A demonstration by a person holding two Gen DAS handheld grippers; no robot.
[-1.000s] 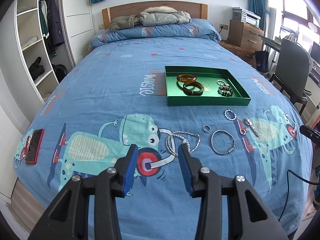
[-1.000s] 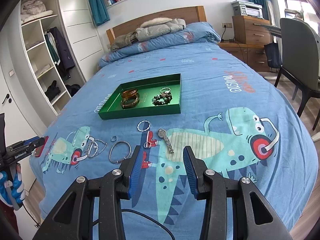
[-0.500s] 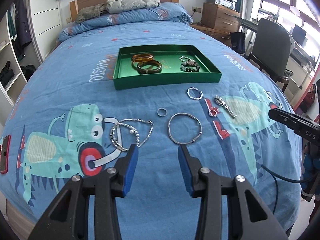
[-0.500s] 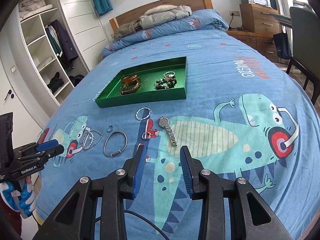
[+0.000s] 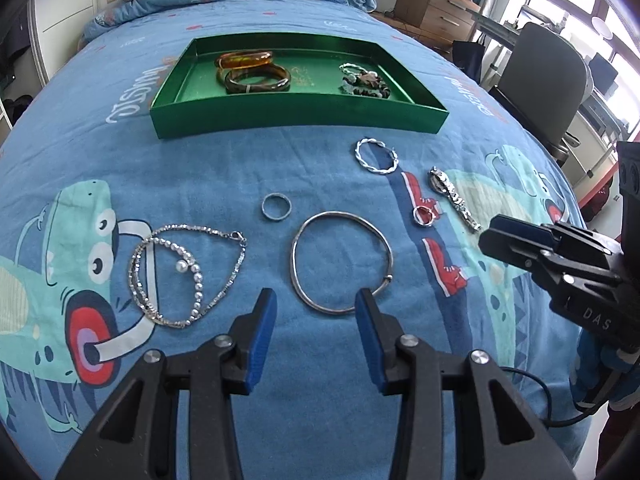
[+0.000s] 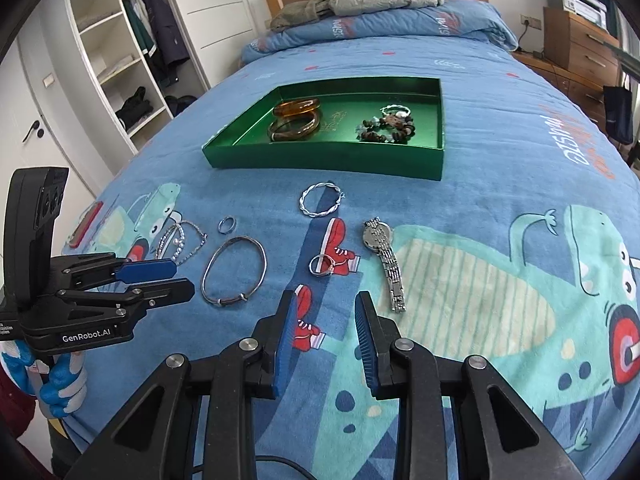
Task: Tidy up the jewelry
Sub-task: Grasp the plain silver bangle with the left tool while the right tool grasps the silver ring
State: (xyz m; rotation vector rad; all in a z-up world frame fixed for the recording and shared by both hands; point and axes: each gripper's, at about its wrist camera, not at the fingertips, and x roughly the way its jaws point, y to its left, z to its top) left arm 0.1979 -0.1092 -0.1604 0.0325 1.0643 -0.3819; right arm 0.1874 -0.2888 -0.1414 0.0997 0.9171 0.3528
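Note:
A green tray (image 5: 296,113) (image 6: 320,160) on the blue bed holds two amber bangles (image 5: 256,76) and a dark bead bracelet (image 5: 366,82). In front of it lie a twisted silver hoop (image 5: 376,156), a small ring (image 5: 276,207), a thin silver bangle (image 5: 342,266) (image 6: 234,272), a pearl and chain necklace (image 5: 184,276), a stone ring (image 5: 424,215) (image 6: 322,266) and a silver watch (image 5: 454,197) (image 6: 386,262). My left gripper (image 5: 316,328) is open, just short of the silver bangle. My right gripper (image 6: 326,330) is open and empty, near the stone ring.
A red phone (image 6: 86,224) lies at the bed's left edge. A wardrobe with shelves (image 6: 132,60) stands left, pillows and a jacket (image 6: 380,0) lie at the headboard. A chair (image 5: 548,76) and wooden drawers (image 5: 436,8) stand right of the bed.
Both grippers have moved forward and lower toward the loose jewelry. The left one has swung right, from the necklace to the silver bangle. Both stay open.

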